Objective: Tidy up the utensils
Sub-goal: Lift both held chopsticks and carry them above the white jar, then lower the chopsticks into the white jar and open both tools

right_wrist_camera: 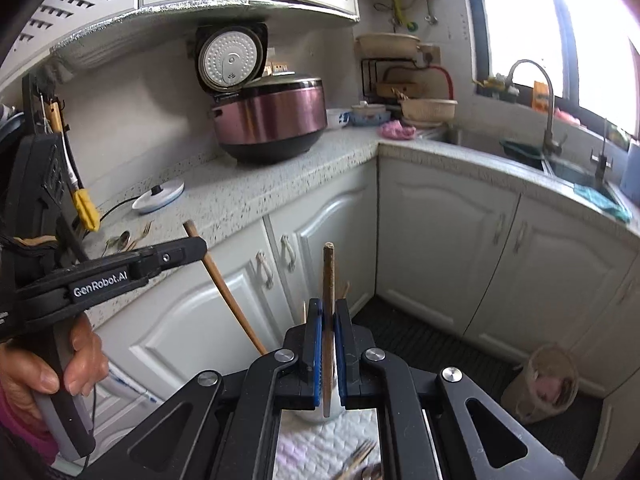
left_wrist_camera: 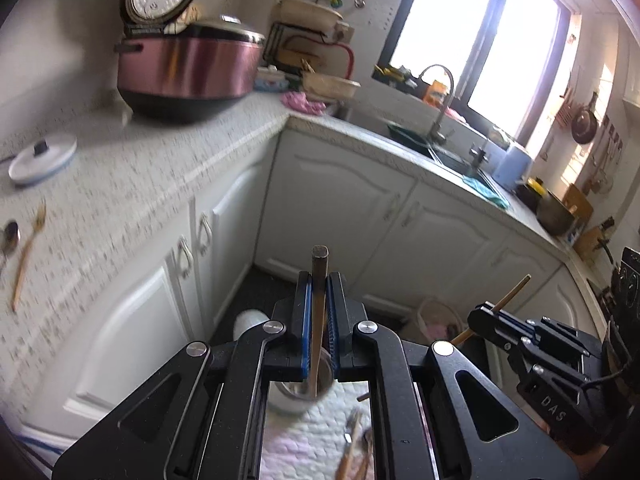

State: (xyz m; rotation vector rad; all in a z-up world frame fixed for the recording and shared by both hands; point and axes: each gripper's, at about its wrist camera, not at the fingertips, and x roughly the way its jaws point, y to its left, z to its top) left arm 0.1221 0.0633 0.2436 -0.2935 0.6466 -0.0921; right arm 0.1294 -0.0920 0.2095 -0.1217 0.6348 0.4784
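My left gripper (left_wrist_camera: 319, 280) is shut on a wooden chopstick (left_wrist_camera: 319, 268) that stands upright between the blue pads, its lower end over a metal cup (left_wrist_camera: 301, 394) on a white quilted mat (left_wrist_camera: 320, 440). My right gripper (right_wrist_camera: 328, 306) is shut on a second wooden chopstick (right_wrist_camera: 329, 276), also upright above a white cup (right_wrist_camera: 320, 414). Each gripper shows in the other's view: the right one (left_wrist_camera: 486, 312) with its stick, the left one (right_wrist_camera: 192, 246) with its stick (right_wrist_camera: 224, 288). More utensils (left_wrist_camera: 356, 452) lie on the mat. A spoon (left_wrist_camera: 10, 236) and wooden fork (left_wrist_camera: 28, 248) lie on the counter.
A purple rice cooker (left_wrist_camera: 188, 68) with its lid up stands on the speckled counter (left_wrist_camera: 140, 184), next to a white lid (left_wrist_camera: 42, 158). White cabinets run below. The sink and tap (left_wrist_camera: 440, 100) sit under the window. A small bin (right_wrist_camera: 548, 380) stands on the floor.
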